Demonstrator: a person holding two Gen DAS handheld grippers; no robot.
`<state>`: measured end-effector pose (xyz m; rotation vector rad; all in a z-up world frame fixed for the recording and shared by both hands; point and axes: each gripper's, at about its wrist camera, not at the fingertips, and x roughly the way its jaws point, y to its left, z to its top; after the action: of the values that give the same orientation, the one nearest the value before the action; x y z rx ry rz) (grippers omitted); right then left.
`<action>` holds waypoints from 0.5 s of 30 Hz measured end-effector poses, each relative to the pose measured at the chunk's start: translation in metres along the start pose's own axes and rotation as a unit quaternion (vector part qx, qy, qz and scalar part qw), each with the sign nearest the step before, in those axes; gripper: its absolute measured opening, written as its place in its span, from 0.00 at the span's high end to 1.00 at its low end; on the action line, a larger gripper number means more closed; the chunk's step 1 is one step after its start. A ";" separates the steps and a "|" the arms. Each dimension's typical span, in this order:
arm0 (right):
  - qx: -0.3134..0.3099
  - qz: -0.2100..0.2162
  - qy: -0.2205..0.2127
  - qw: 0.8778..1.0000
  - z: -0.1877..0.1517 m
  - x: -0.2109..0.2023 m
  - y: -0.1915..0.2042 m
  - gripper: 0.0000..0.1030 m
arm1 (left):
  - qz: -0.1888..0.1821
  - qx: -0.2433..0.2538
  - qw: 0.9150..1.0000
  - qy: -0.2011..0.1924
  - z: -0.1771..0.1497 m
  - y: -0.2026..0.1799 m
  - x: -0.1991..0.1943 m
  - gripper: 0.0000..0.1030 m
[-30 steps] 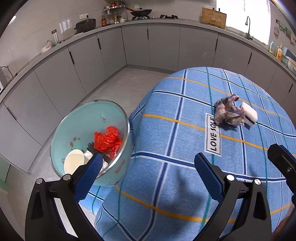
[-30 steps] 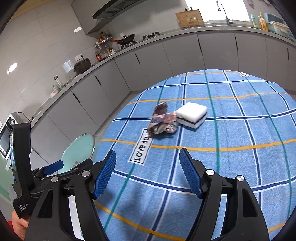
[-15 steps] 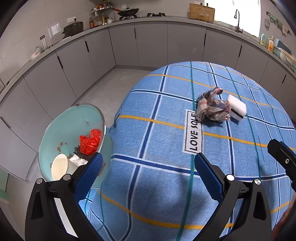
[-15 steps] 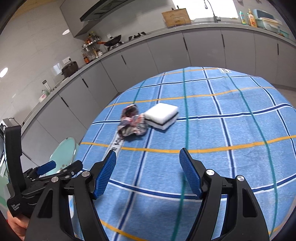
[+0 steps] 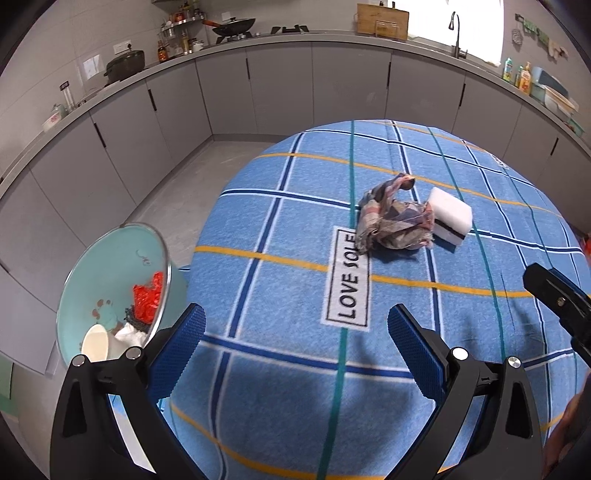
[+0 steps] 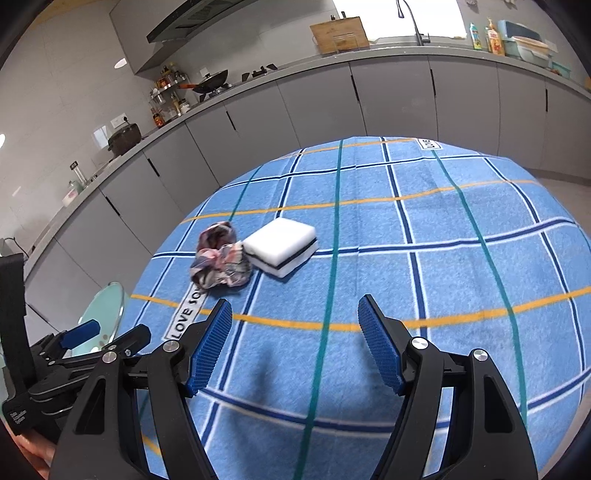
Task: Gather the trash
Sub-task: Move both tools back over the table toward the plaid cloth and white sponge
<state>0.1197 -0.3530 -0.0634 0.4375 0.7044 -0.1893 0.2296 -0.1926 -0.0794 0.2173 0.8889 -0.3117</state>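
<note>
My left wrist cam sits behind my left gripper, looking forward and steeply down over the near edge of the blue checked tablecloth; the teal bin shows low at its left edge, off the table. My right wrist cam sits behind my right gripper, tilted down less, so more counter and far wall show. Both face the far cabinets, close over the cloth. The 2 views share the crumpled wrapper, the white sponge touching it, the "LOVE SOLE" label and the wok. Each cam catches the other gripper at its side edge.
</note>
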 end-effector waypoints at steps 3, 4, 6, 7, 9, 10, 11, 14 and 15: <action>-0.005 -0.003 0.004 1.000 0.006 0.007 -0.004 0.31 | -0.006 0.003 1.000 -0.003 0.006 -0.006 0.004 0.06; -0.006 -0.004 0.005 1.000 0.009 0.009 -0.006 0.31 | -0.009 0.004 1.000 -0.004 0.010 -0.008 0.006 0.06; -0.007 -0.004 0.006 1.000 0.013 0.011 -0.010 0.31 | -0.016 0.005 1.000 -0.005 0.016 -0.014 0.011 0.06; -0.008 -0.005 0.005 1.000 0.016 0.012 -0.012 0.31 | -0.020 0.007 1.000 -0.004 0.021 -0.018 0.015 0.07; -0.009 -0.008 0.004 1.000 0.019 0.012 -0.016 0.31 | -0.019 0.009 1.000 -0.004 0.029 -0.024 0.023 0.08; -0.008 -0.010 0.005 1.000 0.020 0.013 -0.020 0.31 | -0.020 0.011 1.000 -0.005 0.031 -0.027 0.025 0.11; -0.006 -0.011 0.006 1.000 0.020 0.013 -0.023 0.31 | -0.022 0.014 1.000 -0.007 0.035 -0.031 0.028 0.13; 0.002 -0.016 0.010 1.000 0.021 0.015 -0.033 0.31 | -0.026 0.022 0.999 -0.007 0.043 -0.041 0.037 0.14; 0.004 -0.017 0.010 1.000 0.021 0.016 -0.037 0.31 | -0.030 0.023 0.999 -0.007 0.045 -0.044 0.040 0.14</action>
<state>0.1322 -0.3957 -0.0714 0.4362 0.7321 -0.2206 0.2703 -0.2551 -0.0857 0.2308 0.8767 -0.3891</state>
